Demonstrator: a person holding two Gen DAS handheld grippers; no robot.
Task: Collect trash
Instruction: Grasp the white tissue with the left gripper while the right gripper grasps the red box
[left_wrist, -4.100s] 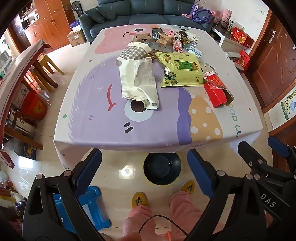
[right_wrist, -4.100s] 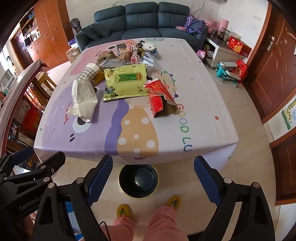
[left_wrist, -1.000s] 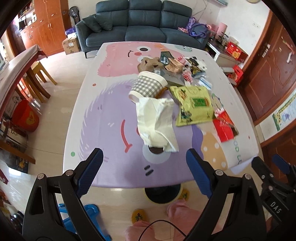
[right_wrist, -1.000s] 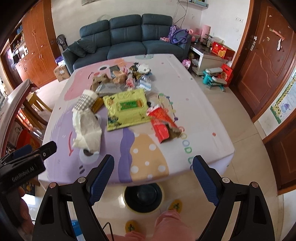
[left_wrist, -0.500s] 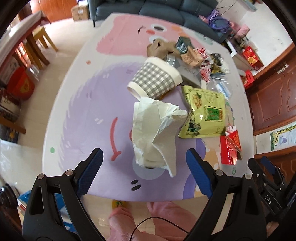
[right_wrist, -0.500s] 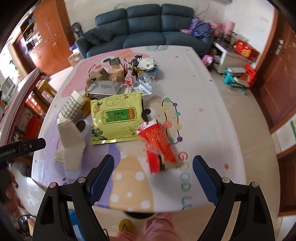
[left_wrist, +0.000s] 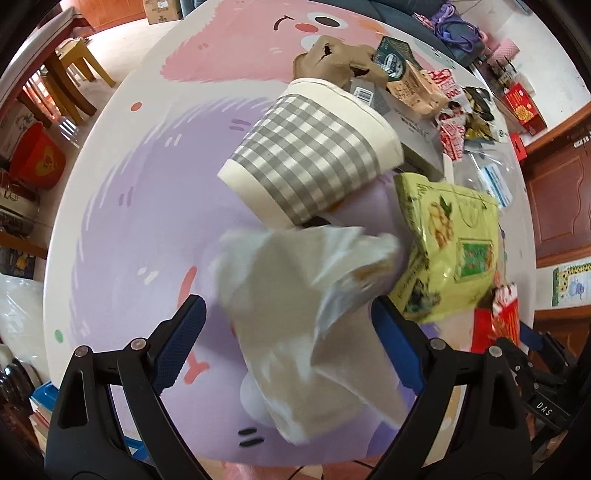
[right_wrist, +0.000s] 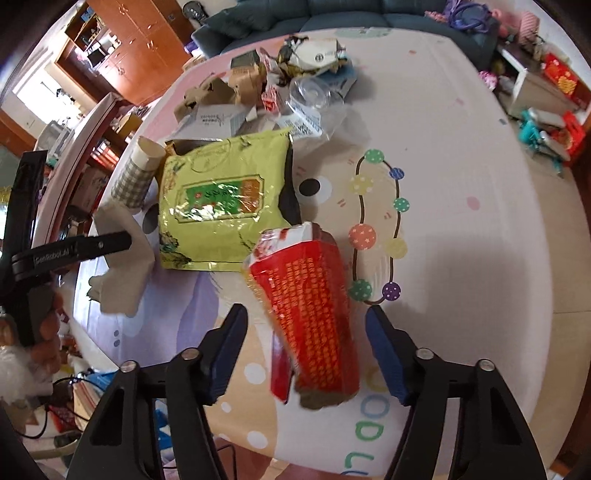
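Left wrist view: the left claw (left_wrist: 286, 345) sits at the lower middle of the frame with its blue pads spread wide, one at lower left and one at lower right. Between them lies a crumpled white plastic bag (left_wrist: 306, 317), blurred, filling the centre and lower centre; whether the pads touch it cannot be told. Just above the bag a grey-checked paper cup (left_wrist: 310, 158) lies on its side on the tabletop (left_wrist: 122, 221), which is covered by a lilac and pink cartoon cloth. To the right of the bag is a yellow-green snack bag (left_wrist: 450, 251), and at the far right edge below it a red wrapper (left_wrist: 498, 325). A heap of small packets and brown paper (left_wrist: 399, 77) fills the upper right.

Right wrist view: the right claw (right_wrist: 306, 350) is at the lower middle, pads spread apart on either side of the red wrapper (right_wrist: 310, 317), which lies lengthwise between them on the tabletop (right_wrist: 461, 184); no clear contact shows. The yellow-green snack bag (right_wrist: 221, 206) lies above and left of the wrapper, its edge just beside it. The paper cup (right_wrist: 136, 173) is at middle left, the white bag (right_wrist: 122, 266) below it. The heap of packets (right_wrist: 280, 81) is at the upper centre. A hand (right_wrist: 48, 339) holds the left tool's handle at the far left edge
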